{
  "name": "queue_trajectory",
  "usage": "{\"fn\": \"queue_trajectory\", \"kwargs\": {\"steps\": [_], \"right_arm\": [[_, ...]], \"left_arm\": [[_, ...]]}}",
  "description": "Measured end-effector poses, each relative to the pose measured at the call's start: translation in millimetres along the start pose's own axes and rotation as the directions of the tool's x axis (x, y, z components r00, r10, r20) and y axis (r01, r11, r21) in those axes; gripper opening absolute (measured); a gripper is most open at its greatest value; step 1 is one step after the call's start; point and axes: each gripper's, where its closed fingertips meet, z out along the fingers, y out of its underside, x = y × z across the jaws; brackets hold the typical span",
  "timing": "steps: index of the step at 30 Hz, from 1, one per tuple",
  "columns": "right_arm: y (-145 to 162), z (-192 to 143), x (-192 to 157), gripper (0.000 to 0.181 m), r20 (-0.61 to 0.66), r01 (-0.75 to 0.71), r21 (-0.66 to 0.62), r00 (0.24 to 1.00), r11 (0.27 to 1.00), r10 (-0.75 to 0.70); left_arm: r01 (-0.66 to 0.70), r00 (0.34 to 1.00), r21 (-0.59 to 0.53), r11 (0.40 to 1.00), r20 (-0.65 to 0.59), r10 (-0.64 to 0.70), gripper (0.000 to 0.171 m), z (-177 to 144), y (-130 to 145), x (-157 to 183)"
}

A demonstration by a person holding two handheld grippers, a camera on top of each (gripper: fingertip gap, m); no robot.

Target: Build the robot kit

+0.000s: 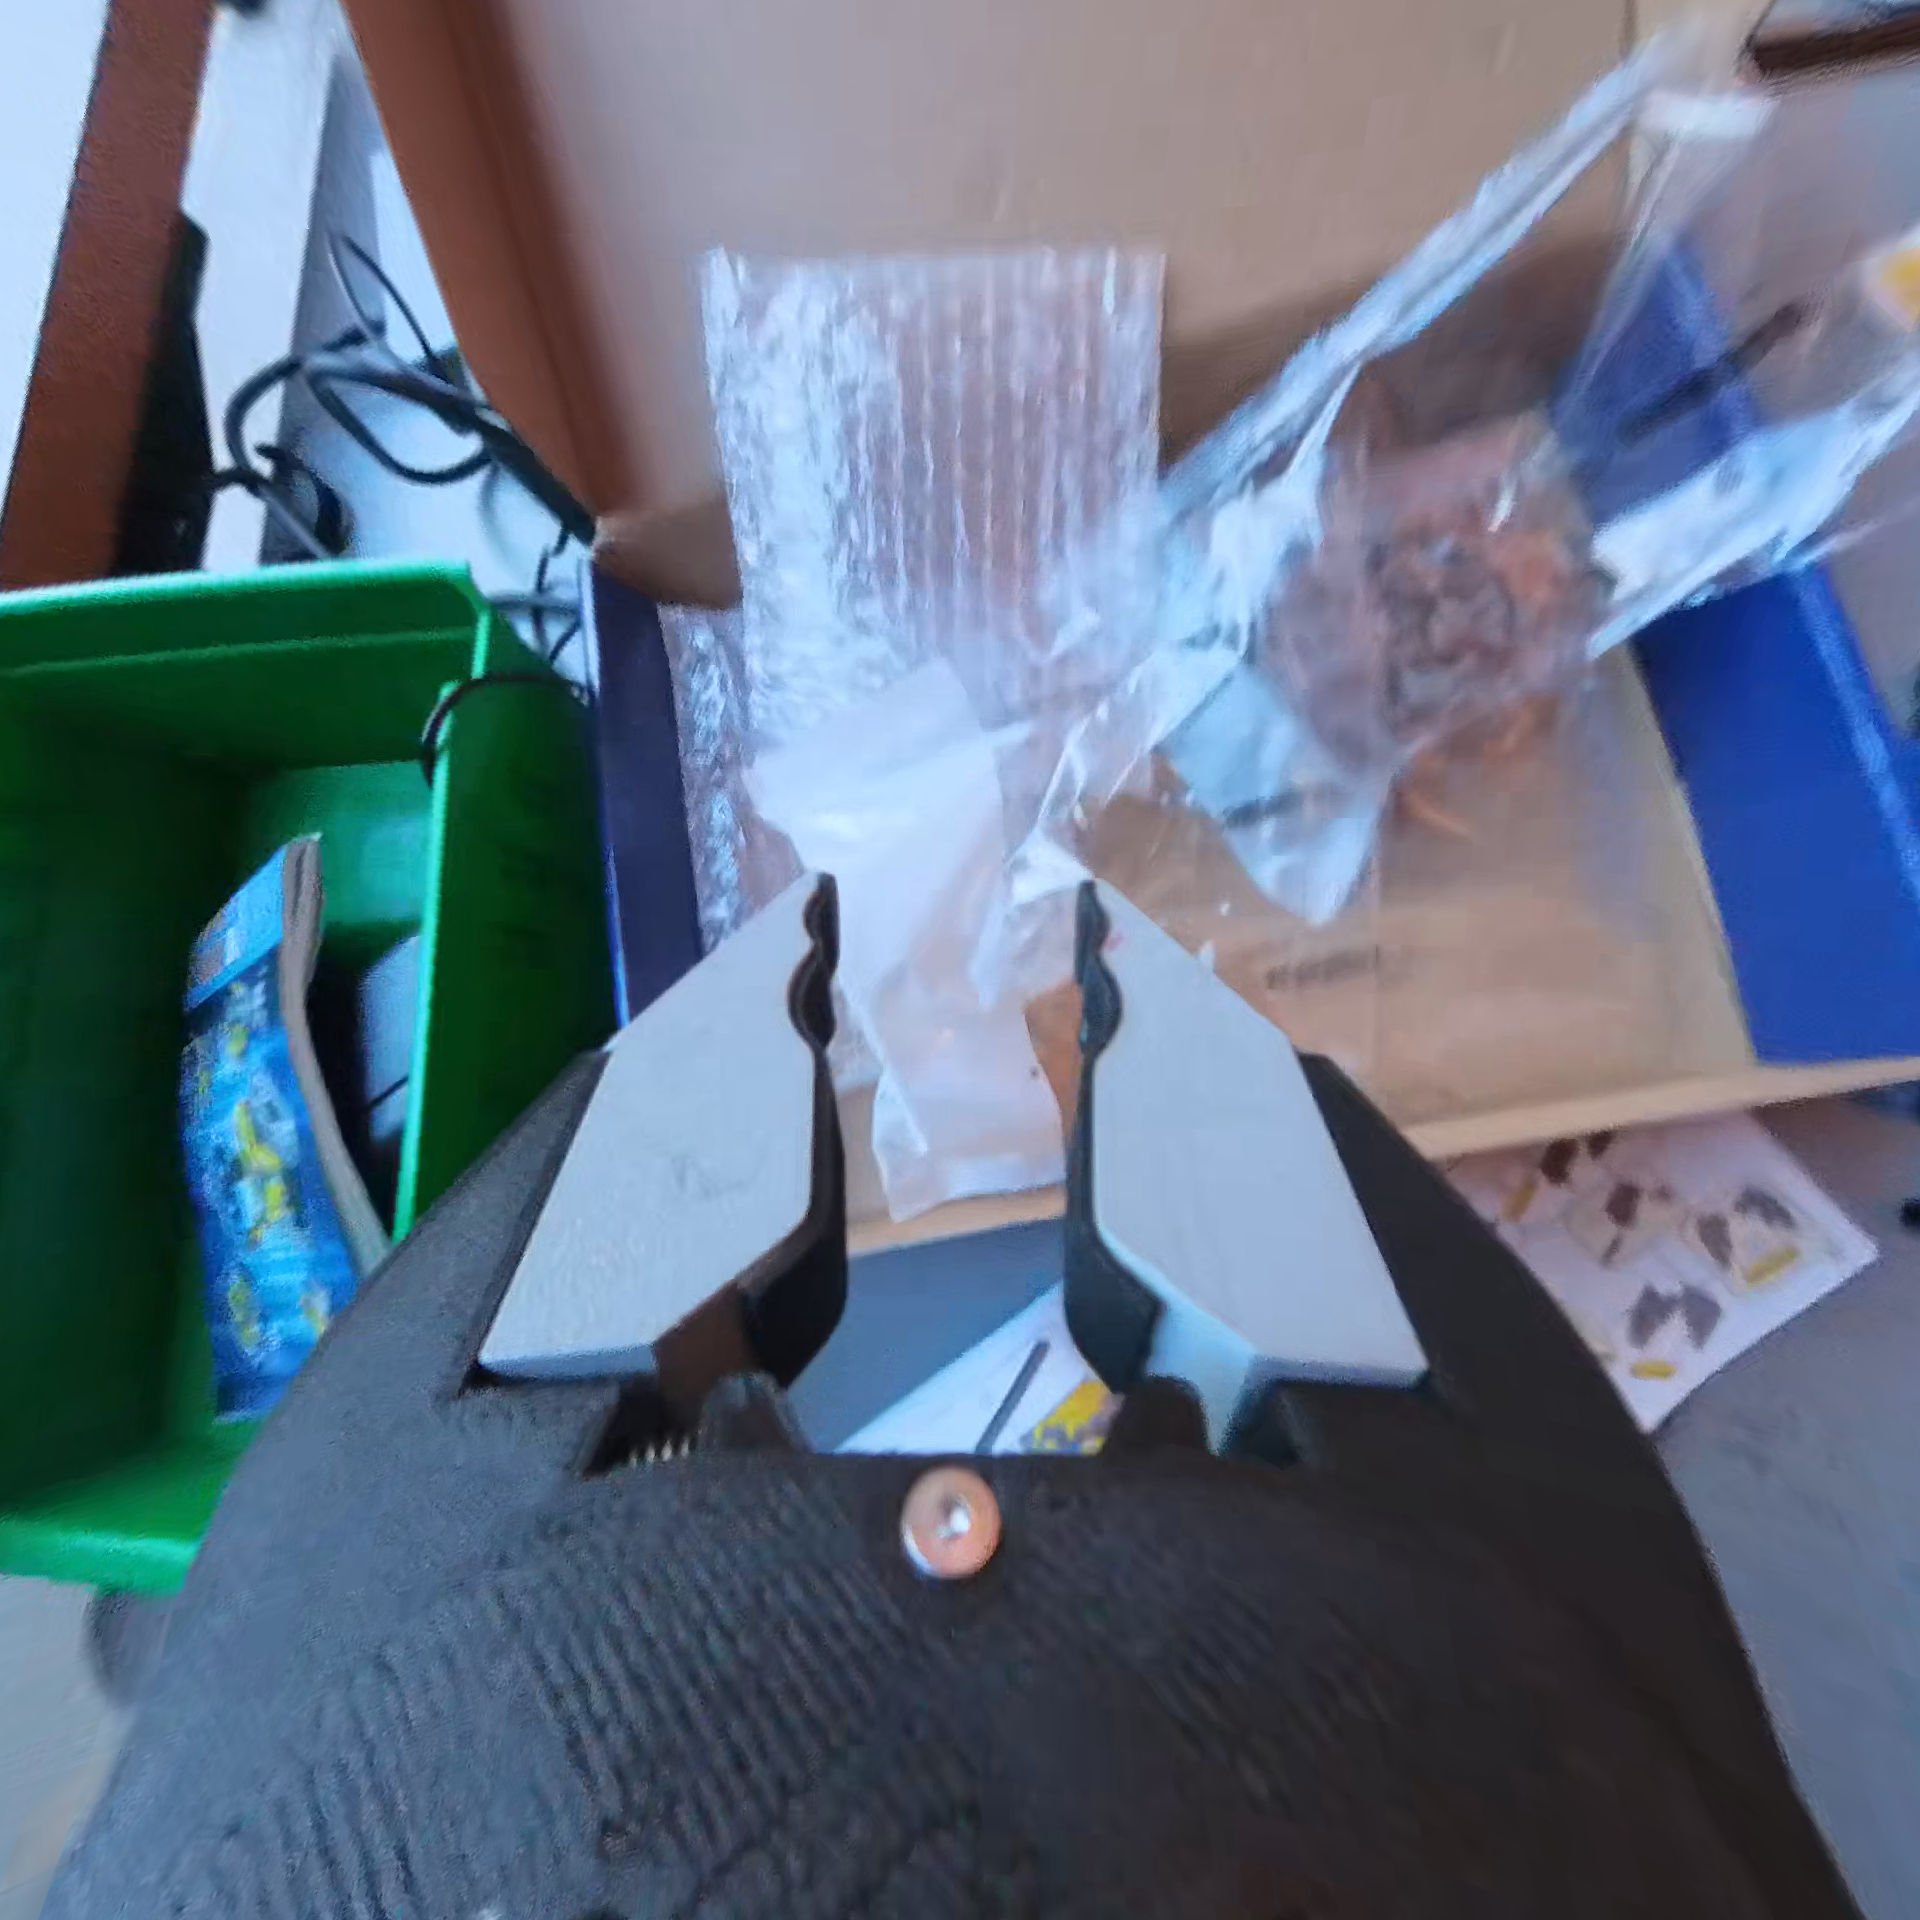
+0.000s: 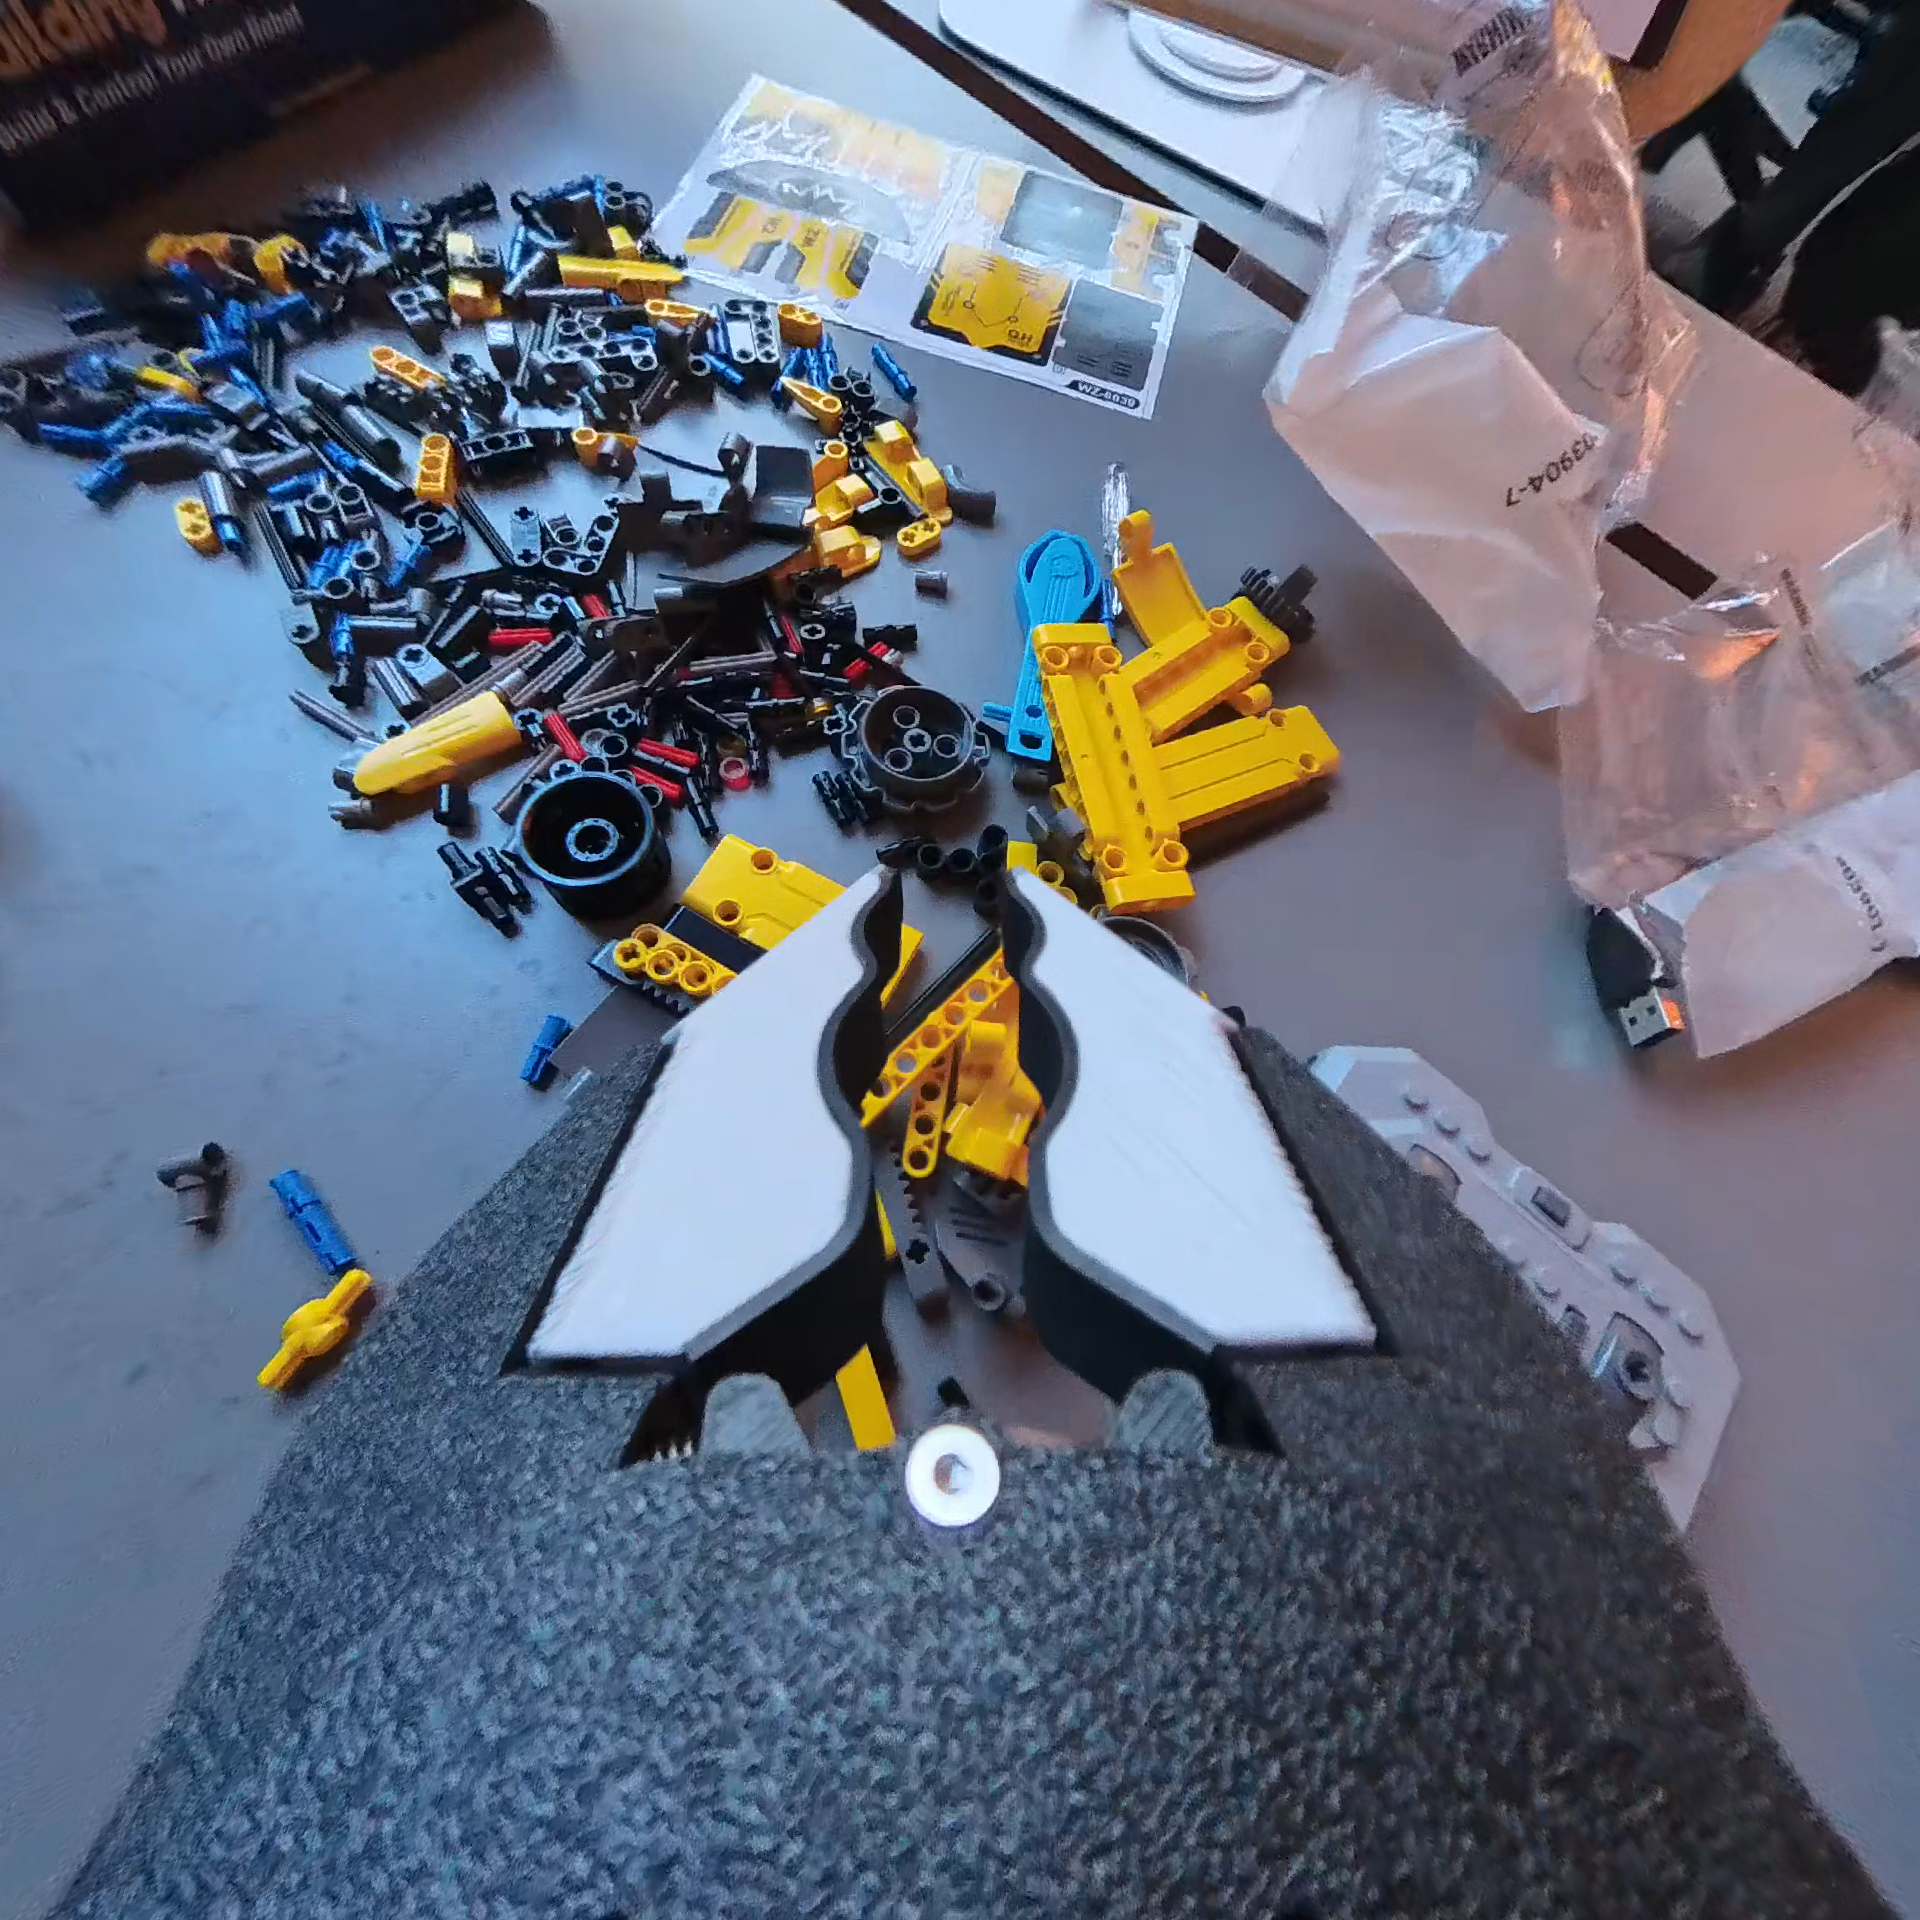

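Left gripper (image 1: 954,904) gapes, empty, just before a clear plastic bag (image 1: 1039,935) by the cardboard box (image 1: 1143,156); the bag may slip out. Right gripper (image 2: 948,888) hangs parted over the brick pile (image 2: 582,540) and could scatter it.

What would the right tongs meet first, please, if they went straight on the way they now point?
Most likely the yellow toy beams lying between and just past the tips of the right tongs, at the near edge of the heap of building pieces on the grey table. Depth is unclear, so they may hang above it.
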Motion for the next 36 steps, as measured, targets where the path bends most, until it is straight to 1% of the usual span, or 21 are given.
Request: {"fn": "queue_trajectory", "kwargs": {"steps": [2, 5, 8, 9, 11, 14, 17, 19, 21, 23, 24, 26, 27, 28, 29, 30, 31, 32, 34, 35, 36], "right_arm": [[-1.6, 1.5, -2.5, 0.018, 0.007, -0.005, 0.008, 1.0, 1.0, 0.005], [-0.8, 3.1, -0.5, 0.018, 0.008, -0.024, 0.012, 1.0, 1.0, 0.024], [0.0, 2.0, 5.7, 0.018, -0.008, -0.038, 0.018, 0.999, 0.999, 0.038], [-0.8, 1.1, 7.6, 0.018, -0.01, -0.045, 0.026, 0.999, 0.999, 0.045], [-0.8, -1.4, 14.7, 0.018, -0.03, -0.07, 0.035, 0.997, 0.997, 0.071], [-2.1, -11.2, 41.4, 0.022, -0.129, -0.151, 0.083, 0.978, 0.985, 0.161], [-12.0, -26.6, 64.4, 0.03, -0.187, -0.217, 0.199, 0.949, 0.956, 0.254], [-15.8, -34.2, 71.8, 0.033, -0.213, -0.22, 0.243, 0.938, 0.945, 0.273], [-19.9, -37.6, 73.7, 0.038, -0.218, -0.216, 0.271, 0.935, 0.938, 0.278], [-29.8, -37.7, 62.7, 0.044, -0.149, -0.209, 0.308, 0.953, 0.928, 0.264], [-38.0, -37.4, 49.9, 0.046, -0.076, -0.199, 0.332, 0.969, 0.922, 0.237], [-54.8, -38.0, 4.3, 0.046, 0.154, -0.162, 0.366, 0.982, 0.916, 0.113], [-57.8, -38.9, -26.0, 0.041, 0.292, -0.14, 0.359, 0.956, 0.923, 0.031], [-53.7, -38.9, -55.0, 0.037, 0.416, -0.112, 0.322, 0.909, 0.94, -0.035], [-44.2, -37.5, -79.0, 0.037, 0.502, -0.058, 0.266, 0.86, 0.962, -0.088], [-33.3, -33.7, -92.9, 0.036, 0.528, 0.022, 0.22, 0.838, 0.975, -0.138], [-25.5, -26.8, -94.1, 0.036, 0.487, 0.097, 0.196, 0.854, 0.976, -0.182], [-21.4, -18.0, -83.2, 0.034, 0.399, 0.138, 0.177, 0.895, 0.975, -0.199], [-15.0, -3.4, -28.8, 0.023, 0.142, 0.086, 0.095, 0.985, 0.992, -0.099], [-10.1, -3.6, 9.4, 0.027, -0.027, 0.017, 0.065, 1.0, 0.998, -0.015], [-6.4, -11.3, 43.8, 0.028, -0.173, -0.053, 0.077, 0.983, 0.996, 0.066]], "left_arm": [[0.04, 0.997, 0.044, 0.998, -0.062, -0.037, 0.045, -0.4, -12.3, 7.5], [0.016, 0.991, 0.037, 0.999, -0.134, -0.011, 0.044, 0.9, -16.1, 25.8], [-0.071, 0.962, -0.019, 0.997, -0.266, 0.064, 0.037, -1.2, -3.1, 57.7], [-0.116, 0.95, -0.044, 0.992, -0.297, 0.098, 0.038, -2.0, 4.9, 67.1], [-0.202, 0.933, -0.091, 0.975, -0.321, 0.164, 0.038, -2.2, 21.8, 79.2], [-0.31, 0.903, -0.126, 0.942, -0.35, 0.25, 0.041, -2.5, 42.4, 93.6], [-0.35, 0.901, -0.142, 0.926, -0.321, 0.292, 0.042, 1.7, 48.8, 93.2], [-0.373, 0.874, -0.126, 0.919, -0.38, 0.302, 0.041, -1.2, 50.9, 104.3], [-0.44, 0.798, -0.082, 0.894, -0.493, 0.347, 0.031, -11.5, 57.1, 125.1], [-0.502, 0.713, -0.006, 0.865, -0.569, 0.41, 0.035, -23.0, 60.0, 147.3], [-0.525, 0.652, 0.048, 0.849, -0.618, 0.438, 0.033, -32.6, 61.4, 162.3], [-0.572, 0.444, 0.186, 0.799, -0.748, 0.493, 0.032, -64.5, 73.8, 200.7], [-0.592, 0.349, 0.251, 0.766, -0.777, 0.524, 0.033, -77.9, 81.6, 216.8], [-0.619, 0.299, 0.287, 0.731, -0.775, 0.557, 0.037, -82.8, 88.3, 227.9], [-0.656, 0.294, 0.289, 0.697, -0.753, 0.589, 0.041, -79.5, 92.8, 234.6], [-0.686, 0.323, 0.272, 0.675, -0.717, 0.617, 0.043, -70.8, 93.1, 239.2], [-0.697, 0.377, 0.251, 0.672, -0.668, 0.641, 0.043, -59.9, 88.2, 243.1], [-0.693, 0.434, 0.226, 0.685, -0.629, 0.646, 0.04, -51.2, 82.2, 246.9], [-0.642, 0.558, 0.169, 0.748, -0.566, 0.606, 0.04, -41.0, 66.4, 254.3], [-0.599, 0.632, 0.158, 0.785, -0.509, 0.585, 0.04, -36.9, 53.1, 255.1], [-0.553, 0.702, 0.159, 0.818, -0.44, 0.56, 0.037, -33.9, 38.5, 253.1]]}}
